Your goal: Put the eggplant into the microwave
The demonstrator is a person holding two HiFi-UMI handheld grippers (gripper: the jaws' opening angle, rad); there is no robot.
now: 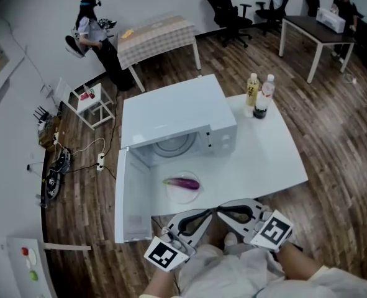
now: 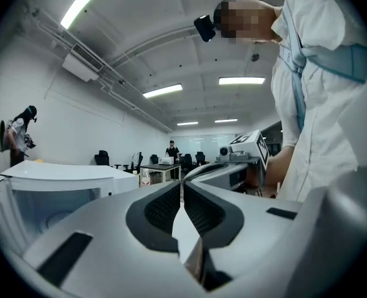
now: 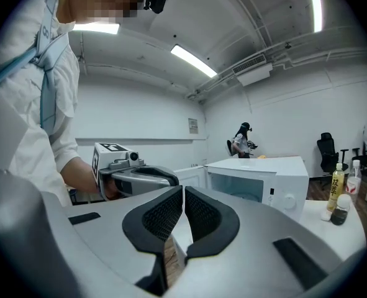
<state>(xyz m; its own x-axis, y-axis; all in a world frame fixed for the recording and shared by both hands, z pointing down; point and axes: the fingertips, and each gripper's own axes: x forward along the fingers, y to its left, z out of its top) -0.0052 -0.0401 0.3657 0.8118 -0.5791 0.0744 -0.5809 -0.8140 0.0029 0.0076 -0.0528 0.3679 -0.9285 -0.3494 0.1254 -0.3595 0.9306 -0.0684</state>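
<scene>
- So: glossy purple eggplant [image 1: 182, 182] lies on a round white plate [image 1: 183, 197], on the smooth white table [image 1: 264, 160], just before the microwave [image 1: 171, 110].
- Boxy microwave's door [image 1: 132, 197] stands swung wide.
- Left gripper [image 2: 182, 197] and right gripper [image 3: 183, 198]: ribbed dark pads pressed together, holding nothing, at the table's near edge.

Purple eggplant [image 1: 183, 182] lying flat on a white plate [image 1: 176, 194], just before the open-doored white microwave [image 1: 171, 113]

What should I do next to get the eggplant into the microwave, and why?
Probably open the right tool and reach toward the eggplant. It and the left tool are shut and empty by your body, the eggplant lies on its plate outside, and the microwave already stands open.
</scene>
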